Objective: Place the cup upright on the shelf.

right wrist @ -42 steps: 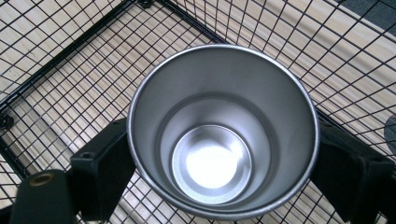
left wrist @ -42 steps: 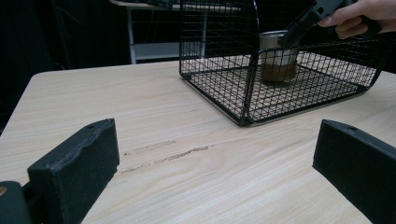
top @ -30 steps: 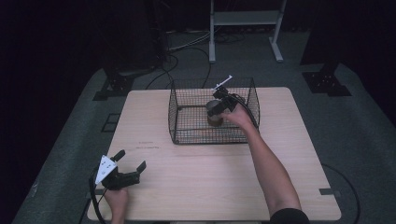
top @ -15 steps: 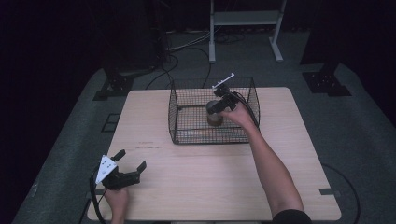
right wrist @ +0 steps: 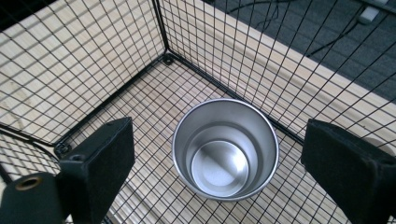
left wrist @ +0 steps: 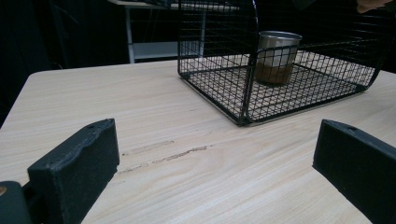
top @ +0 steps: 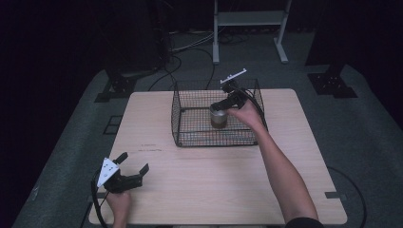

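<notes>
A steel cup (top: pixel 219 117) (left wrist: pixel 277 57) (right wrist: pixel 225 147) stands upright and empty on the floor of a black wire basket (top: pixel 190 124) (left wrist: pixel 219 88) (right wrist: pixel 116 79) at the table's far middle. My right gripper (top: pixel 226 101) (right wrist: pixel 219 163) hovers open just above the cup, its jaws wide on either side of the rim and not touching it. My left gripper (top: pixel 132 167) (left wrist: pixel 210 172) rests open near the table's front left corner, aimed toward the basket, with nothing between its jaws.
The basket is open at the top and sits on a light wooden table (top: pixel 214 180). Cables (top: pixel 190 45) and a metal stand (top: pixel 247 28) lie on the dark floor beyond the table.
The right gripper has risen slightly off the cup, which now stands free in the basket. The left gripper has not moved.
</notes>
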Motion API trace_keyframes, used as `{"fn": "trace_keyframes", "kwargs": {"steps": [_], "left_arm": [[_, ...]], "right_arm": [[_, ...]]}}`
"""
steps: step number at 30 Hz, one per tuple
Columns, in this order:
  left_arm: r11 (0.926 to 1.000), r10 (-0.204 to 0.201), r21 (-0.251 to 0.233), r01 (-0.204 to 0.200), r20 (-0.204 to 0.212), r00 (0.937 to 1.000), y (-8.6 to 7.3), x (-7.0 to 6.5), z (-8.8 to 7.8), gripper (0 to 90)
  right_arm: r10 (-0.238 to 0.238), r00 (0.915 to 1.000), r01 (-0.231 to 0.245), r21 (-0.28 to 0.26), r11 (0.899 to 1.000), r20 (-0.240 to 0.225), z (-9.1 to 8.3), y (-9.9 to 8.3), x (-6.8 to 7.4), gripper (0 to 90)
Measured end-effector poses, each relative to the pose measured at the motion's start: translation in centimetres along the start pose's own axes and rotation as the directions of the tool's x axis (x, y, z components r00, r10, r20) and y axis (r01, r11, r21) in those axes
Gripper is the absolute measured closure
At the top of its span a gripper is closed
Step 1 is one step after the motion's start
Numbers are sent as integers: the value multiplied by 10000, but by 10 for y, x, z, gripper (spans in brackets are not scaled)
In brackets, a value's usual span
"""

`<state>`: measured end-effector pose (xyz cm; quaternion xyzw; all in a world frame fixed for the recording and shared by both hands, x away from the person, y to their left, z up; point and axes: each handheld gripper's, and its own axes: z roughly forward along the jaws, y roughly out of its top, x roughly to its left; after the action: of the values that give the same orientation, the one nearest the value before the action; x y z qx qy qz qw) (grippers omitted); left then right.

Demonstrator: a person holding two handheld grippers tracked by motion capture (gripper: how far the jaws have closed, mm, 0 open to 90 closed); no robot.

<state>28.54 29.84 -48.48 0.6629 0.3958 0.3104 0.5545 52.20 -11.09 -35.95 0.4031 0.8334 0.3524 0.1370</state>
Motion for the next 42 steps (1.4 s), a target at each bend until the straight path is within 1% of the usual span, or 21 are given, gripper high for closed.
{"fn": "trace_keyframes", "kwargs": {"steps": [2,6,13,21,23,25,27,30,35,41,42], "left_arm": [[10000,1,-2,-1,3,10000,0,0,0,0],[10000,6,-10,-6,8,10000,0,0,0,0],[10000,-83,0,83,-8,10000,0,1,0,0],[10000,-34,-18,34,-2,10000,0,1,-1,0],[10000,-56,-16,56,0,10000,0,1,0,0],[10000,-45,-32,45,-24,10000,0,1,0,0],[10000,-65,-28,65,-34,10000,0,1,0,0],[10000,-39,-30,39,-38,10000,0,1,0,0],[10000,-17,-17,17,-43,10000,0,1,0,0],[10000,2,-13,-2,-46,10000,0,1,-1,0],[10000,-15,-26,14,-77,10000,0,1,-1,0]], "right_arm": [[-33,9999,32,-70,10000,-98,-4,-1,2,91],[-262,9997,262,-93,9996,-19,-8,-4,7,91],[-441,9987,428,-485,9979,-249,-20,-12,16,91],[-766,9959,730,-706,9948,-489,-31,-18,26,91],[-778,9955,737,-746,9945,-538,-34,-20,27,91],[-827,9954,794,-683,9945,-475,-36,-23,27,91],[-798,9952,763,-598,9953,-575,-38,-26,25,91],[-724,9948,676,-682,9954,-710,-43,-32,25,91],[-892,9937,841,-745,9937,-683,-52,-41,24,91],[-954,9922,878,-924,9918,-808,-65,-49,25,91],[-997,9923,929,-899,9916,-736,-66,-51,26,91]]}}
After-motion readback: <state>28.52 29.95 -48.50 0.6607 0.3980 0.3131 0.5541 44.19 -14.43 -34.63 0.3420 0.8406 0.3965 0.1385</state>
